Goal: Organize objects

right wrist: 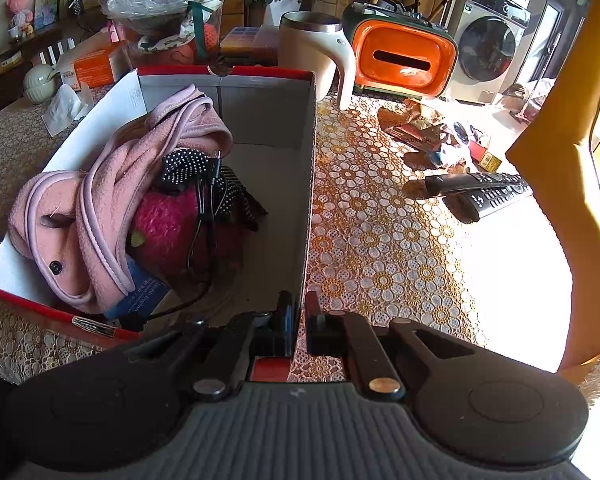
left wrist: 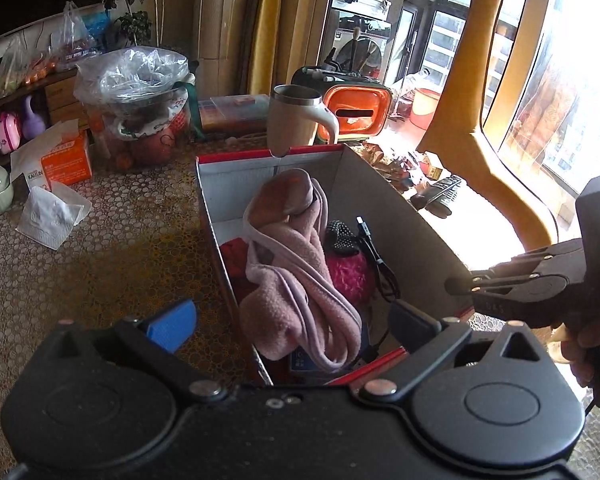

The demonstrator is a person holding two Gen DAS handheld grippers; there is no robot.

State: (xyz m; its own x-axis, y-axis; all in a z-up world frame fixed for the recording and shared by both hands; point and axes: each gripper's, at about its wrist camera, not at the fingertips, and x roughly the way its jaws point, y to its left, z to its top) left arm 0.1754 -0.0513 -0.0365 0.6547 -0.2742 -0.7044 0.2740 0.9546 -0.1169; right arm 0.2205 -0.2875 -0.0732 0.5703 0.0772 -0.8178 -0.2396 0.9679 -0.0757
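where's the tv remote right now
In the right wrist view the black remote lies on the floral tablecloth, right of the open cardboard box, beside crumpled wrappers and near the yellow chair.

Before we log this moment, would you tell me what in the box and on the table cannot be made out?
- Left wrist view: box floor, covered by the pink fleece.
- Right wrist view: blue packet label, half under the fleece, print too small.
- Left wrist view: remote washed out by window glare.
- Right wrist view: wrappers too small to identify.
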